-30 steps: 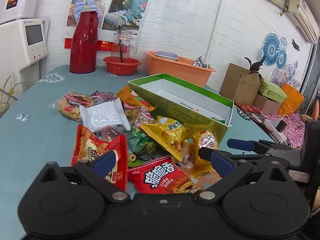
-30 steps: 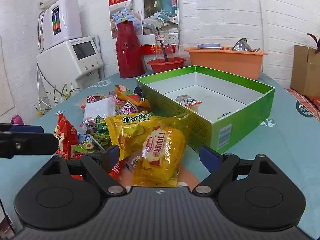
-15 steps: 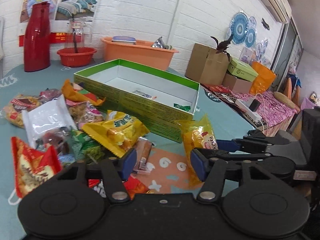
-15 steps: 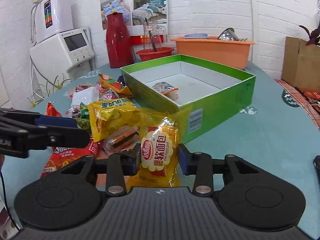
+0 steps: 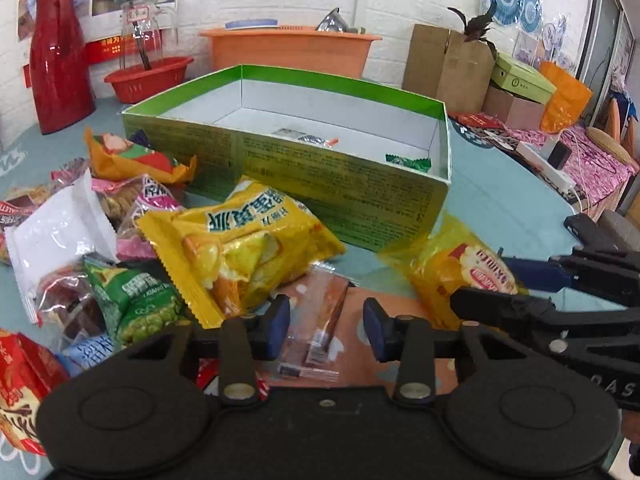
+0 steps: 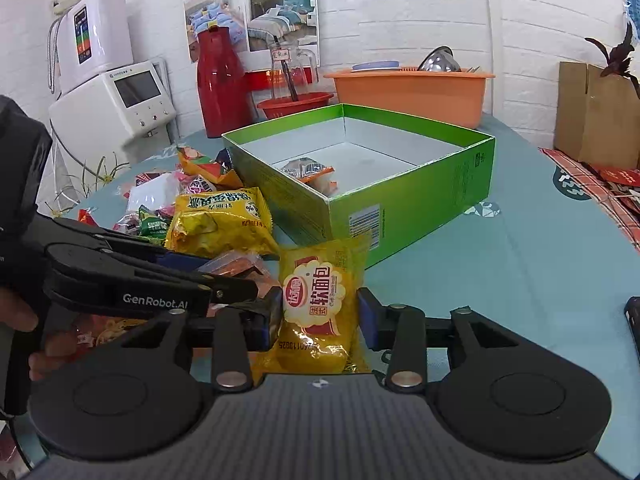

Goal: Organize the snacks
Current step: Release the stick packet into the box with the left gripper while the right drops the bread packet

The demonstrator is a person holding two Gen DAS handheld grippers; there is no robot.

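A yellow soft-bread packet (image 6: 320, 296) lies in front of the open green box (image 6: 412, 200). My right gripper (image 6: 319, 318) has both blue pads against its sides, and the jaws are opening slightly. My left gripper (image 5: 326, 330) straddles a small clear packet with an orange-brown snack (image 5: 320, 316) on the table. Its jaws are opening, and a gap shows at the right pad. The two grippers sit side by side, the left gripper (image 6: 224, 276) just left of the bread packet (image 5: 452, 272). The box (image 5: 340, 184) holds a few small snacks.
A pile of snack packets lies left of the box, topped by a big yellow bag (image 5: 240, 248). At the back stand a red thermos (image 5: 60, 60), a red basin (image 5: 148, 80) and an orange tub (image 5: 292, 50). Cardboard boxes (image 5: 448, 64) are at the right, and a phone (image 6: 634, 320) is near the table edge.
My left gripper swung right from the red packets to the small clear packet and its jaws narrowed. My right gripper's jaws came in from wide open onto the yellow bread packet.
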